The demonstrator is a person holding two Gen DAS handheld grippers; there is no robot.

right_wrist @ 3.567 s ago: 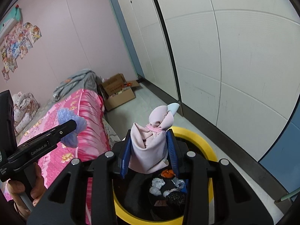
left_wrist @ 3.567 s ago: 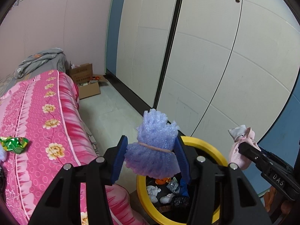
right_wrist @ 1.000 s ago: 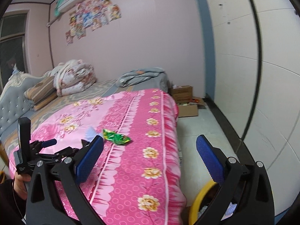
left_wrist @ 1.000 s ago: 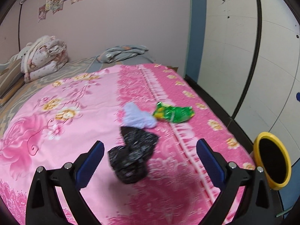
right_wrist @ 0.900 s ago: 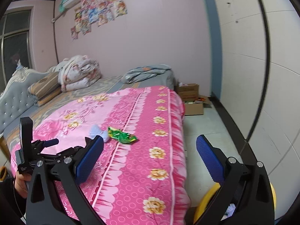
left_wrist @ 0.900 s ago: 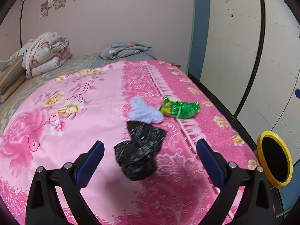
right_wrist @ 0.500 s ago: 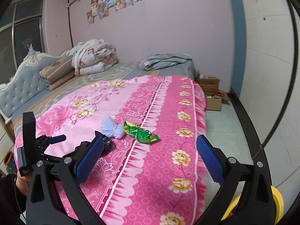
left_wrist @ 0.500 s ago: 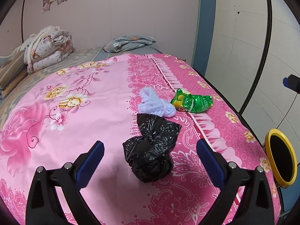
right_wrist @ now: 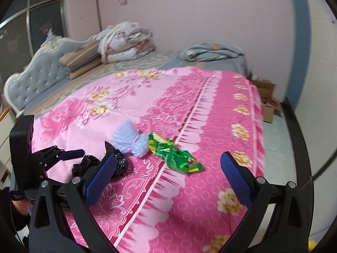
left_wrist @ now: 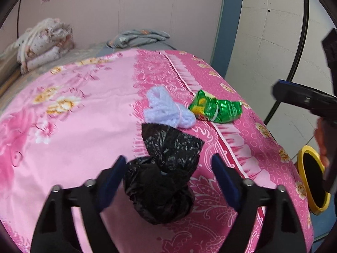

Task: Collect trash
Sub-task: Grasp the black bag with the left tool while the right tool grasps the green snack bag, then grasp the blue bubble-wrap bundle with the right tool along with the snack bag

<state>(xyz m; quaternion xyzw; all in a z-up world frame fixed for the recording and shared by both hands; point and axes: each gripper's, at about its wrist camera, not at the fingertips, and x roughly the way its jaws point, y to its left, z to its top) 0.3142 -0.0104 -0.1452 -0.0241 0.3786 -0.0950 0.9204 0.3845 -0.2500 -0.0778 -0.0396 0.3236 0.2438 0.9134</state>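
Note:
A knotted black plastic bag (left_wrist: 164, 172) lies on the pink flowered bedspread (left_wrist: 73, 137). My left gripper (left_wrist: 168, 177) straddles it. Its jaws are closing, with the bag between them and a gap still showing at the right pad. Just beyond lie a lavender foam bundle (left_wrist: 168, 111) and a crumpled green wrapper (left_wrist: 217, 109). My right gripper (right_wrist: 168, 179) stands open and holds nothing. It hovers just short of the green wrapper (right_wrist: 174, 156). Its left finger hides part of the black bag (right_wrist: 120, 162). A yellow-rimmed bin (left_wrist: 313, 181) stands on the floor past the bed's corner.
Folded quilts (right_wrist: 126, 42), pillows (right_wrist: 82, 57) and a grey tufted headboard (right_wrist: 35, 80) sit at the far end of the bed. A grey blanket (right_wrist: 212, 52) lies by the wall. A cardboard box (right_wrist: 265, 97) stands on the floor beside white wardrobe doors (left_wrist: 273, 42).
Both grippers came down closer to the trash on the bed. The left jaws narrowed around the black bag. The right gripper swung left from the floor side to face the green wrapper.

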